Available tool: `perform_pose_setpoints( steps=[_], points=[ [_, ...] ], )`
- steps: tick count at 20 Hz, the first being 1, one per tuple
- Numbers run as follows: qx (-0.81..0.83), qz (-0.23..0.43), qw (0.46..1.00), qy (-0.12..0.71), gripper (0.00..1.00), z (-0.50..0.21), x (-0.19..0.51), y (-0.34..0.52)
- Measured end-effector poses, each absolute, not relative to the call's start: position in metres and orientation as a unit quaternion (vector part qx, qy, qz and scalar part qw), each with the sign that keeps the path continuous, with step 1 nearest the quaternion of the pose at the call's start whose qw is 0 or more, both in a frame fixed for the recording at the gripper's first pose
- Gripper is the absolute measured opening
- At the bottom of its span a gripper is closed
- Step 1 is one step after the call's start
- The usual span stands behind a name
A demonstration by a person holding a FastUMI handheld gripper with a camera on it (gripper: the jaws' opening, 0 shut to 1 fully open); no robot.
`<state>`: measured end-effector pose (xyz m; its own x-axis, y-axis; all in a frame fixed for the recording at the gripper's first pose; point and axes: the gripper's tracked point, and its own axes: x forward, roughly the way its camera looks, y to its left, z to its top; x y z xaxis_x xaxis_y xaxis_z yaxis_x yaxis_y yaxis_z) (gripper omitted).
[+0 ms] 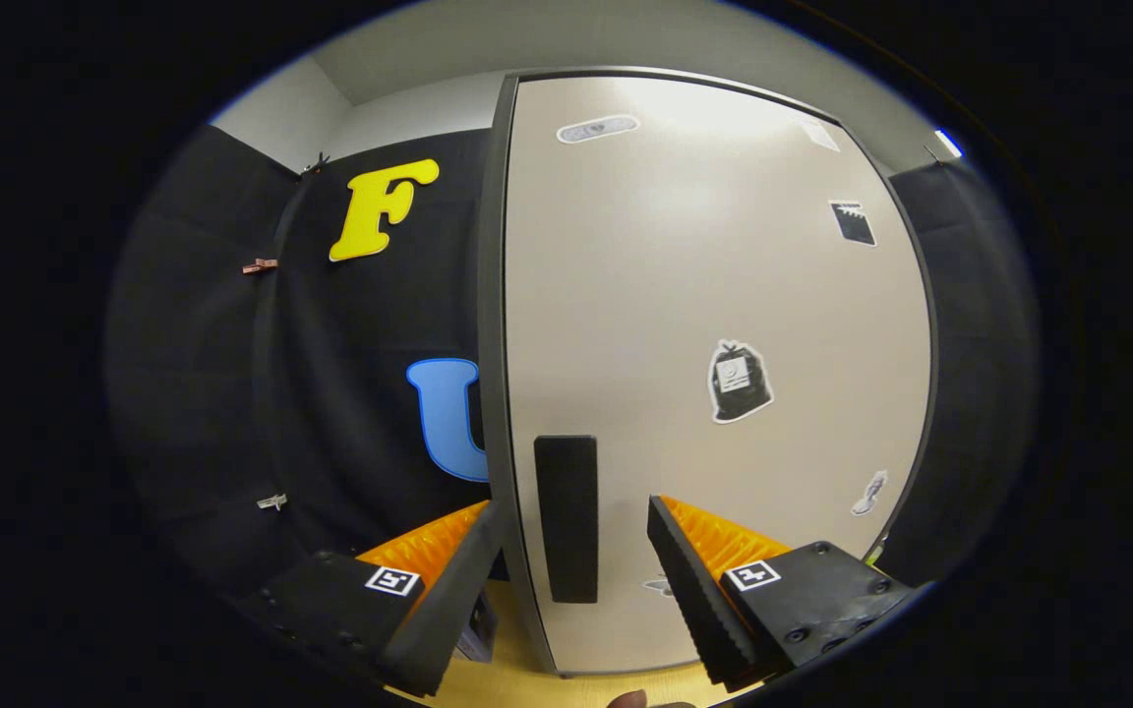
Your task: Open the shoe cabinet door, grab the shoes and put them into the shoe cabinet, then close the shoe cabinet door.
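Straight ahead of the tool (571, 551), the cabinet door (714, 295) is standing shut or nearly so, its pale face taking up most of the room beyond the fingers. A dark upright handle (566, 518) is sitting low on the door, close to its left edge, and it is lying in the gap between the two fingers. The tool is gaping open: the left finger (448, 590) is crossing the door's dark left edge, and the right finger (689, 580) is lying over the door face to the right of the handle, with bare door showing between that finger and the handle. Whether either finger is touching the door cannot be told.

A dark frame strip (490, 295) is running up the door's left edge from the floor to the top. Left of it, the booth's black cloth wall (232, 393) is hanging, giving open room on that side. A narrower band of the same cloth is showing past the door's right edge.

Several stickers are dotting the door: a bag-shaped one (740, 382) near the middle, a small dark one (853, 223) higher to the right, and a pale one (597, 128) near the top.

Below the door's bottom edge, a strip of light wooden floor (517, 678) is showing between the fingers. No shoes can be made out.
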<state>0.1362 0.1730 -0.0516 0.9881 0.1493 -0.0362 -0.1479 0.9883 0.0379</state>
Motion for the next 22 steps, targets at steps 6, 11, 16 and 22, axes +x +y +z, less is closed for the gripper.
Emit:
perform_pose_setpoints(
  steps=[6,11,16,22],
  points=[
    [0.009,0.047,0.999,0.026,0.49,-0.07,0.158,0.175],
    [0.006,0.051,0.999,0.017,0.29,-0.072,0.157,0.171],
    [0.006,0.067,0.998,0.009,0.21,-0.067,0.137,0.17],
    [0.009,0.115,0.993,0.013,0.21,-0.064,0.076,0.15]
  ],
)
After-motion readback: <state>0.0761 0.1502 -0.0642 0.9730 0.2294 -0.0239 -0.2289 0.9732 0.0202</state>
